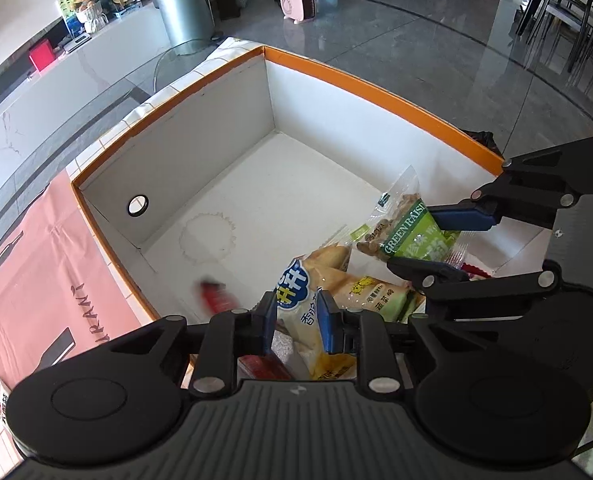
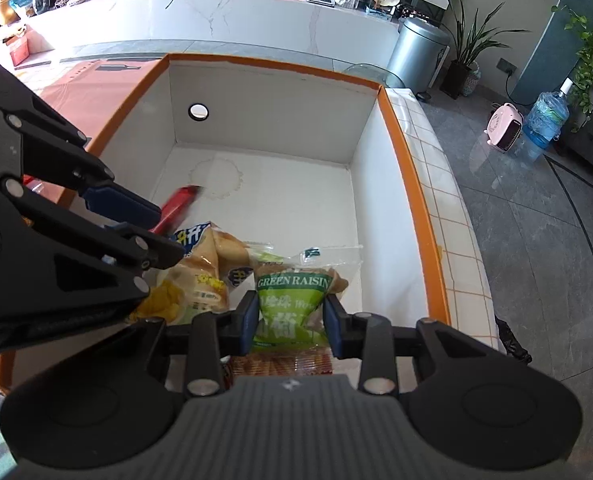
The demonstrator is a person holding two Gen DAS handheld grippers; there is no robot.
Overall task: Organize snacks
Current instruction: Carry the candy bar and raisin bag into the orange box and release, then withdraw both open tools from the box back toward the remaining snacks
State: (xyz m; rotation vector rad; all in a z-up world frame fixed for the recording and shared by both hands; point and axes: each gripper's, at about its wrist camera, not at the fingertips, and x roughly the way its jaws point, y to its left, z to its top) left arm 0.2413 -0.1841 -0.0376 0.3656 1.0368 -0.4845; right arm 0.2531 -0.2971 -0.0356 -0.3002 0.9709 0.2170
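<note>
Both grippers reach into the near corner of an orange-rimmed box [image 1: 376, 80] with white inner walls. The left gripper [image 1: 298, 326] has its blue pads pressed against a yellow cracker packet [image 1: 308, 312] with a blue logo — jaws narrowed onto the wrapper. The right gripper [image 2: 290, 324] pinches the lower half of a green raisin bag [image 2: 292, 292], its clear top edge lying toward the box floor. The two packets sit touching each other, with another yellow-green snack pack [image 1: 370, 290] beneath them. A red packet [image 1: 216, 296] appears blurred, just beside the left gripper's fingers, near the left wall. The far half of the box floor [image 2: 288, 196] lies open up to the back wall, where a round hole [image 2: 199, 111] pierces the side. The right wall stands close beside the raisin bag.
</note>
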